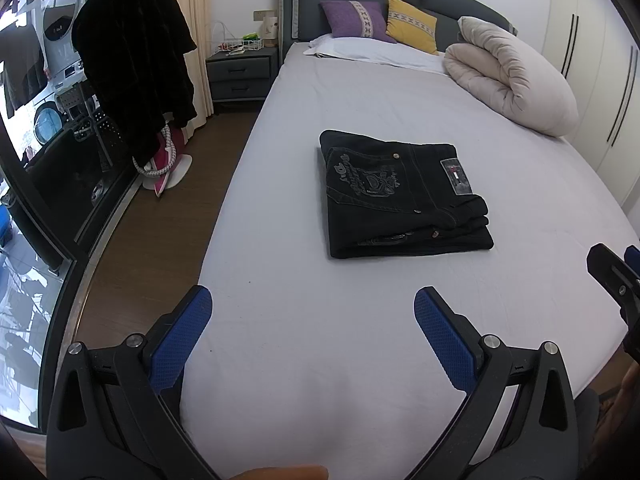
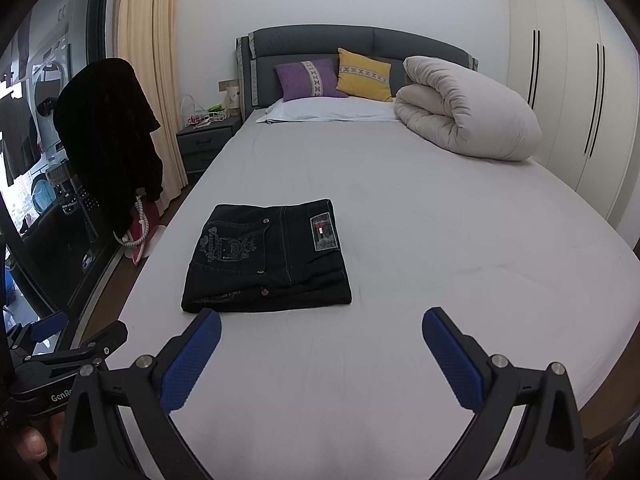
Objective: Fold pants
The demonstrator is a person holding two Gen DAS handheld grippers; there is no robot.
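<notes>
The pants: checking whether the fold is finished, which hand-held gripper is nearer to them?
Right, just short of the pants' near edge, open. Left is farther back over bare sheet, open too.

"GenRo", cut off, on left gripper point(image 2: 56, 344) body.

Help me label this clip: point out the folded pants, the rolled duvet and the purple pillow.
folded pants point(image 2: 264, 264): right wrist view, top denim layer.
rolled duvet point(image 2: 472, 116): right wrist view, outer roll.
purple pillow point(image 1: 352, 20): left wrist view, front face.
</notes>
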